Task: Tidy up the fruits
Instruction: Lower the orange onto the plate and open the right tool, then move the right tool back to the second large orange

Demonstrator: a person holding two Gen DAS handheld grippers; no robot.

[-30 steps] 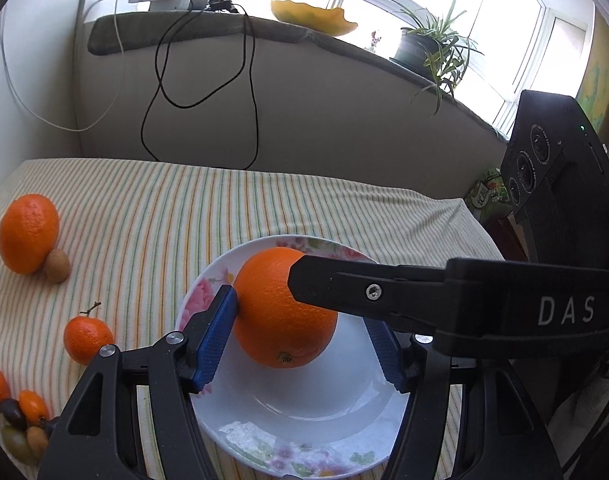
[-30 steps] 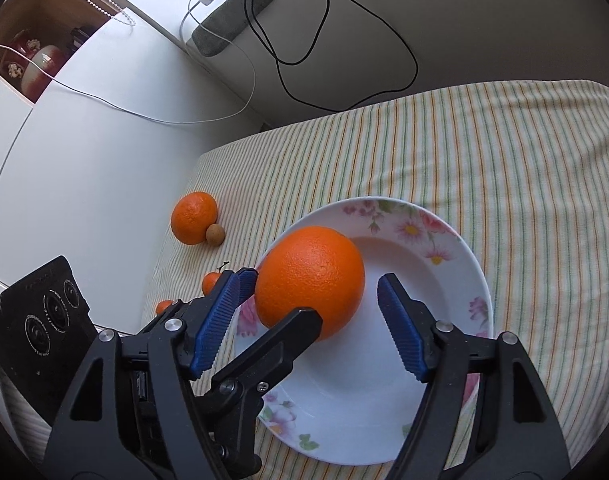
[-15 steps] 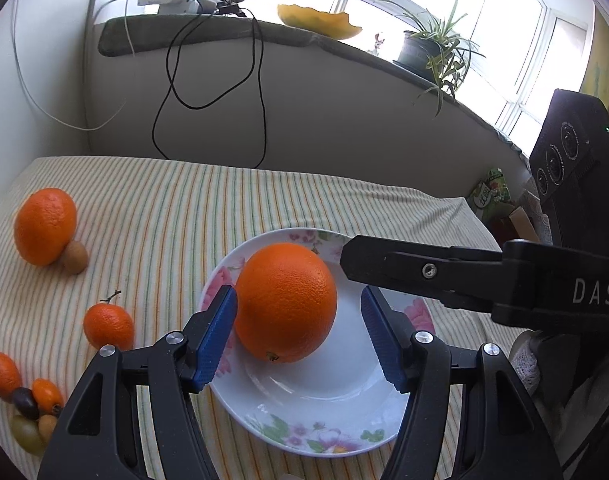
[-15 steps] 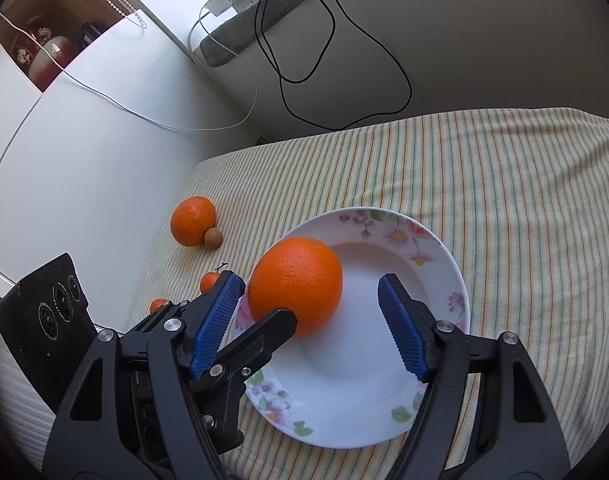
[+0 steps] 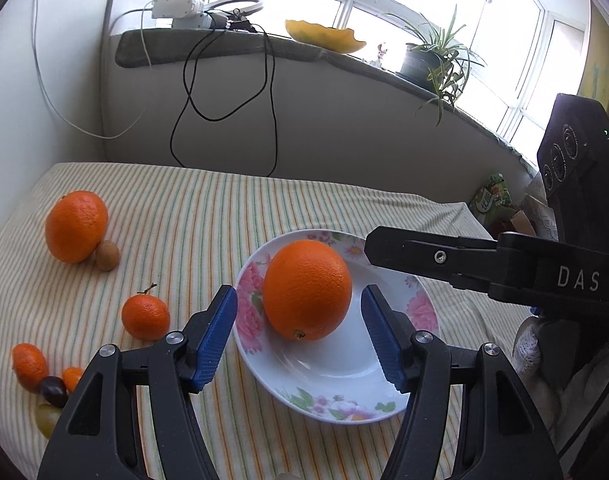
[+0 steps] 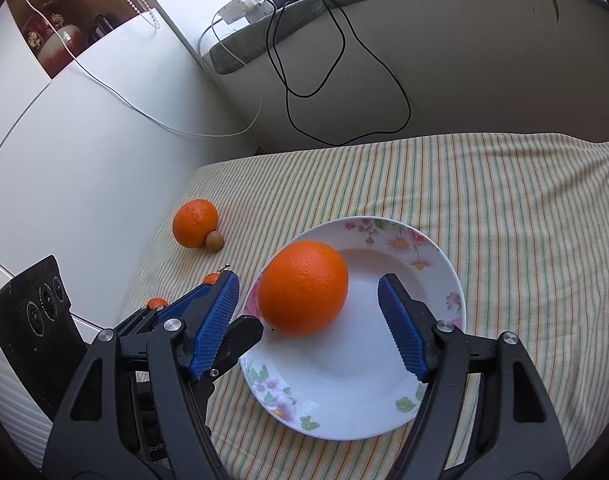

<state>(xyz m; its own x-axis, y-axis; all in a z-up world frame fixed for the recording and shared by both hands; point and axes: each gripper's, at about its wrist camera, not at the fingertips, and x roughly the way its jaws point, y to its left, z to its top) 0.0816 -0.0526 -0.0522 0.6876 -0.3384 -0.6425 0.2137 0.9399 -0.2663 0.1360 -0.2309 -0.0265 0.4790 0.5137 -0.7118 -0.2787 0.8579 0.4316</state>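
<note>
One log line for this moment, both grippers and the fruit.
left gripper: open, empty | right gripper: open, empty | large orange: on floral plate | second orange, small mandarin: on striped cloth

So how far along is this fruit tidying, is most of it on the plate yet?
Barely started. Done: one big orange sits on the flowered plate. In hand: nothing; the left gripper and right gripper are both open, fingers apart on either side of that orange. Left on the striped cloth: another large orange, a brown nut-like fruit, a mandarin and a small cluster of fruits.
</note>
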